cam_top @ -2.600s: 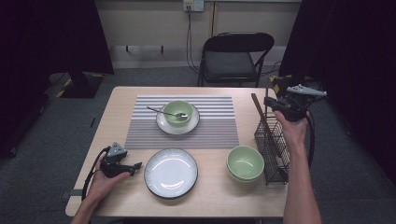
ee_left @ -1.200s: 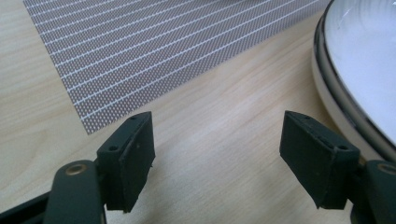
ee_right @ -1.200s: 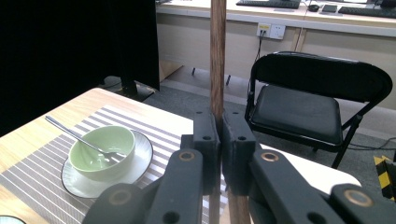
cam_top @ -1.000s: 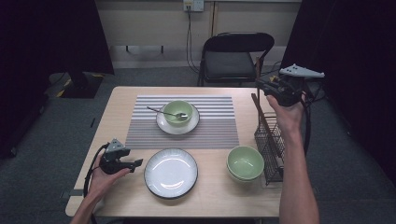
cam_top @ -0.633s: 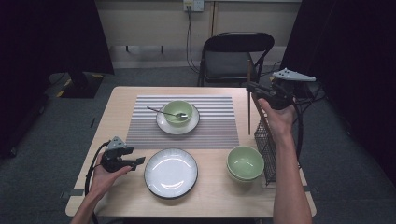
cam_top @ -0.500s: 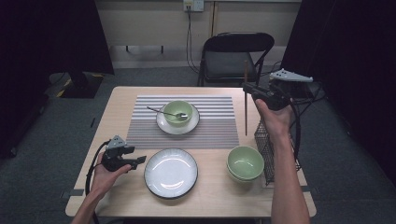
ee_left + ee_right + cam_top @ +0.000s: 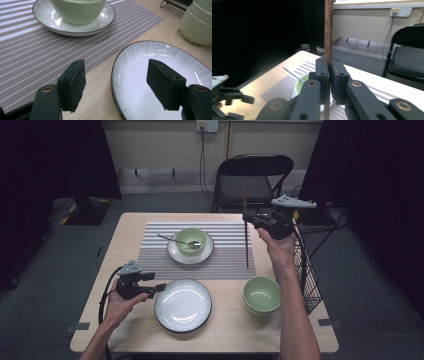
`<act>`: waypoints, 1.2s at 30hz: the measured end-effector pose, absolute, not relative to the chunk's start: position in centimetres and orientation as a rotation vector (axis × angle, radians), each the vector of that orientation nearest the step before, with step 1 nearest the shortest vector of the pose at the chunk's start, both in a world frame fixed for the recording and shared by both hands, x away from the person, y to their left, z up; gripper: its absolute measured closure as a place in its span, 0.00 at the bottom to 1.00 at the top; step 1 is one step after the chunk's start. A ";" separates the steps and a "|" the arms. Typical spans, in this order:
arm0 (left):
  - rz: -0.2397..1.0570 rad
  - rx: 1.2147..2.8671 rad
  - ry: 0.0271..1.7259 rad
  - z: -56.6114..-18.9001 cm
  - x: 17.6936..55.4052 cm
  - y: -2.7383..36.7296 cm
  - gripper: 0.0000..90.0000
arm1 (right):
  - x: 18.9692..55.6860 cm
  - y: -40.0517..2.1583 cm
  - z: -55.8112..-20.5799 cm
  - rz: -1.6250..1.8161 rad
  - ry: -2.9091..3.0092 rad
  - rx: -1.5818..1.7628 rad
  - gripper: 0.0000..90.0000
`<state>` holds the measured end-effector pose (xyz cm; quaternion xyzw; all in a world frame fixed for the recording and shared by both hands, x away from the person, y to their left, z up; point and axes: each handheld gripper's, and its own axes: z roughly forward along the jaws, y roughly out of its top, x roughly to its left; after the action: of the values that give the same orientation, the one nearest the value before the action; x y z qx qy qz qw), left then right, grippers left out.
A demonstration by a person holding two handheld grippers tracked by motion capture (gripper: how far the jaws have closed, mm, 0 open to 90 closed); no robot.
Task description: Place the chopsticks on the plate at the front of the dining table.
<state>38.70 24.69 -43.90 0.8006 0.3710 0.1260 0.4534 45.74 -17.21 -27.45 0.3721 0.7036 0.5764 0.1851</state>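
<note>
My right gripper is shut on a dark wooden stick, which it holds upright above the right edge of the striped placemat. In the right gripper view the stick rises straight up between my pressed jaws. My left gripper hovers low at the left rim of the white plate. Its jaws have just been closing a little but stand open astride the plate's rim, not touching it.
A green bowl with a spoon sits on a saucer on the placemat. Stacked green bowls stand at the front right, beside a black wire rack at the table's right edge. A black chair is behind the table.
My right hand has carried the stick leftwards from above the wire rack to the placemat's right edge. My left hand has lifted slightly by the plate.
</note>
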 end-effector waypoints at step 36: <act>0.260 1.872 0.720 -38.9 41.0 17.7 0.43 | 45.1 -9.9 -27.9 1.773 2.078 0.902 0.95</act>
<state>40.99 17.70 -38.88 0.7845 0.3019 0.1087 0.5307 45.05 -9.87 -27.85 0.3108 0.7161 0.6109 0.1319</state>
